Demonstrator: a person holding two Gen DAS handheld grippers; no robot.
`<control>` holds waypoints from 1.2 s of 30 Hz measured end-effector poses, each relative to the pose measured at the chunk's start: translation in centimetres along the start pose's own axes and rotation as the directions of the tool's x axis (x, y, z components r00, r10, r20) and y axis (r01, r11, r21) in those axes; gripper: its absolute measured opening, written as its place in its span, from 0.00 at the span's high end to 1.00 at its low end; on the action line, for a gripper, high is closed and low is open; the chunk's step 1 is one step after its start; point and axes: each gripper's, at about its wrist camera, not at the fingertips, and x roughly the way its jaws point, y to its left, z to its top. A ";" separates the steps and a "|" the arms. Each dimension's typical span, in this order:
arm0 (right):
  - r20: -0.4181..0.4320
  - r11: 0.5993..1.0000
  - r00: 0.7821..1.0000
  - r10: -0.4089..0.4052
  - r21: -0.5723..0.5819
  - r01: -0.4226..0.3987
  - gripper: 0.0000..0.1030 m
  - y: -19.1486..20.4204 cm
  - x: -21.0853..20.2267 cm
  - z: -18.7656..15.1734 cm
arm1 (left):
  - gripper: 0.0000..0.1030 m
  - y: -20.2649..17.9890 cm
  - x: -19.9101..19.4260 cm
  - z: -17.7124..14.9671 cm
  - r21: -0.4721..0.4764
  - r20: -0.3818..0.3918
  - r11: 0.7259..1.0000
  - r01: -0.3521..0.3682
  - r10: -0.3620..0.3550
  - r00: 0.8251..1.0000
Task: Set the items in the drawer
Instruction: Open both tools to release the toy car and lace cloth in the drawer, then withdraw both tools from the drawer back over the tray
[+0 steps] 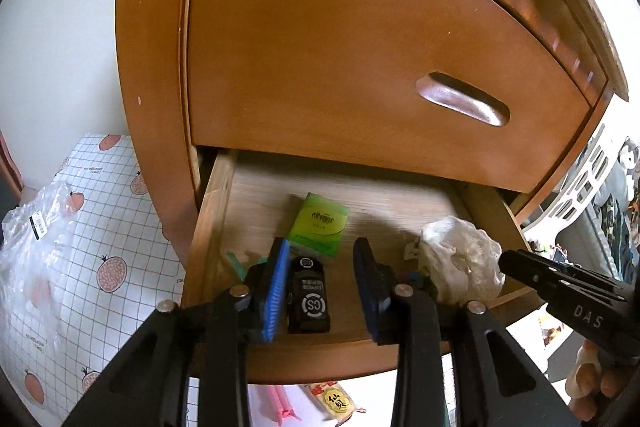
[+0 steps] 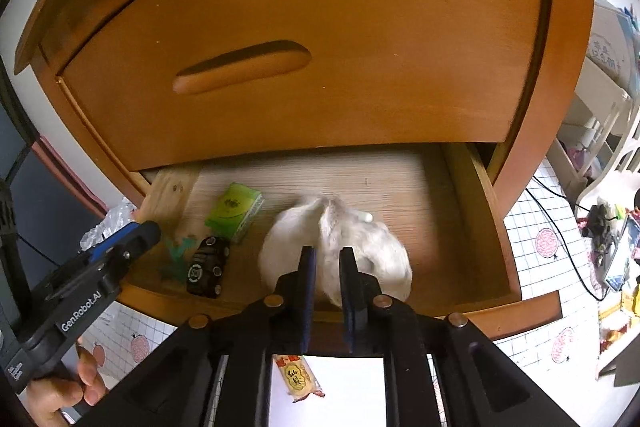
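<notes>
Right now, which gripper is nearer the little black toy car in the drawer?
Left. The left gripper hangs right over the black toy car, fingers open either side. The right gripper sits over the white bundle, further right in the drawer.

Open drawer (image 2: 496, 227) holds toy car (image 2: 206, 267) left; carton (image 2: 236, 211) behind it; crumpled bag (image 2: 360, 243) right.

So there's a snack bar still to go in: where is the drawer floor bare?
Bare wood runs along the back of the open drawer, behind the green box and white bag, and down the right wall beside the bag. The front left is crowded: black toy car, teal piece.
</notes>
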 end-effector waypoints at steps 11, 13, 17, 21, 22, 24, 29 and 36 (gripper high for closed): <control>0.020 1.000 1.000 -0.015 0.000 0.015 0.34 -0.4 -0.4 -0.3 | 0.32 0.1 -0.1 0.0 -0.012 0.004 1.000 -0.022 0.022 1.000; 0.025 1.000 1.000 -0.018 0.004 0.018 0.27 -0.5 -0.4 -0.3 | 0.32 0.1 -0.2 0.0 -0.013 0.005 0.999 -0.031 0.031 1.000; 0.023 1.000 1.000 -0.014 0.021 0.014 0.12 -0.7 -0.4 -0.3 | 0.21 0.2 -0.2 0.0 -0.013 0.007 0.999 -0.044 0.044 0.999; 0.024 0.999 0.999 -0.037 0.023 0.037 0.02 -0.9 -0.3 -0.4 | 0.10 0.2 -0.4 -0.1 -0.011 0.030 0.998 -0.065 0.065 0.997; 0.027 0.999 0.999 -0.034 0.028 0.034 0.01 -1.1 -0.4 -0.5 | 0.08 0.2 -0.5 -0.1 -0.009 0.043 0.997 -0.076 0.076 0.996; 0.032 0.999 0.999 -0.032 0.039 0.030 0.00 -1.3 -0.4 -0.5 | 0.01 0.2 -0.8 -0.1 -0.007 0.063 0.996 -0.094 0.094 0.994; 0.039 0.998 0.998 -0.049 0.038 0.047 0.00 -1.5 -0.7 -0.6 | 0.00 0.4 -1.3 -0.2 -0.020 0.085 0.996 -0.092 0.093 0.992; 0.054 0.998 0.997 -0.052 0.050 0.050 0.00 -1.9 -1.3 -0.8 | 0.00 0.0 -3.0 0.0 -0.020 0.136 0.998 -0.060 0.062 0.989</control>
